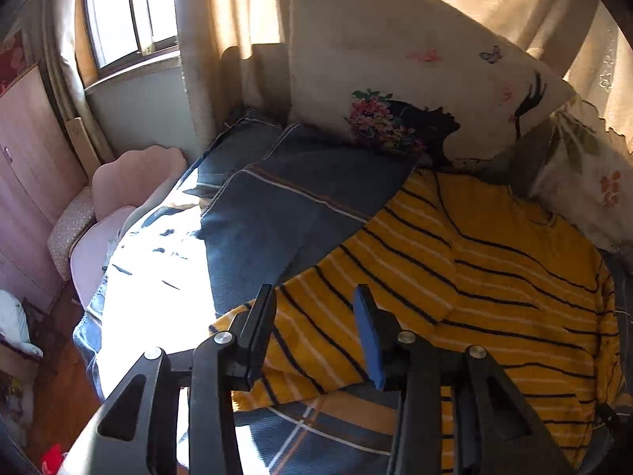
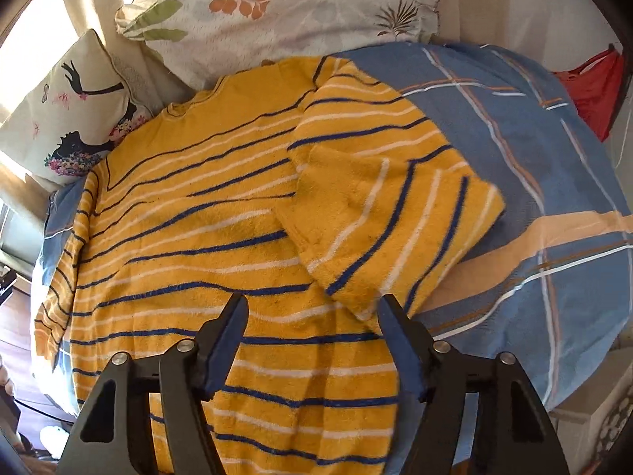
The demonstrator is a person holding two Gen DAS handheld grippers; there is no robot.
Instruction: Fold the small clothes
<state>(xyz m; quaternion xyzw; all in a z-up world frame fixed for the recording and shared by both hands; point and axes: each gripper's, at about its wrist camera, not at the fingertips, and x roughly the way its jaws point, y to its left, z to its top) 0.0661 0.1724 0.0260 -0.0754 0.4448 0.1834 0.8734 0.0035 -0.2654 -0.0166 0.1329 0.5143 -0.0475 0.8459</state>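
Observation:
A yellow sweater with navy and white stripes [image 1: 494, 289] lies flat on the bed, neck toward the pillows. It also shows in the right wrist view [image 2: 198, 217]. Its right sleeve [image 2: 391, 206] is folded in over the body. Its left sleeve [image 1: 308, 340] reaches toward the bed's near edge. My left gripper [image 1: 314, 297] is open and empty, just above that left sleeve. My right gripper [image 2: 312, 308] is open and empty, above the sweater's lower body near the folded sleeve's cuff.
The bed has a blue plaid cover [image 2: 534, 158] [image 1: 285, 213]. Two printed pillows [image 1: 395, 79] [image 2: 277, 12] lean at the head by the curtains. A pink chair [image 1: 114, 213] stands left of the bed. A red item [image 2: 593, 91] lies at the far right.

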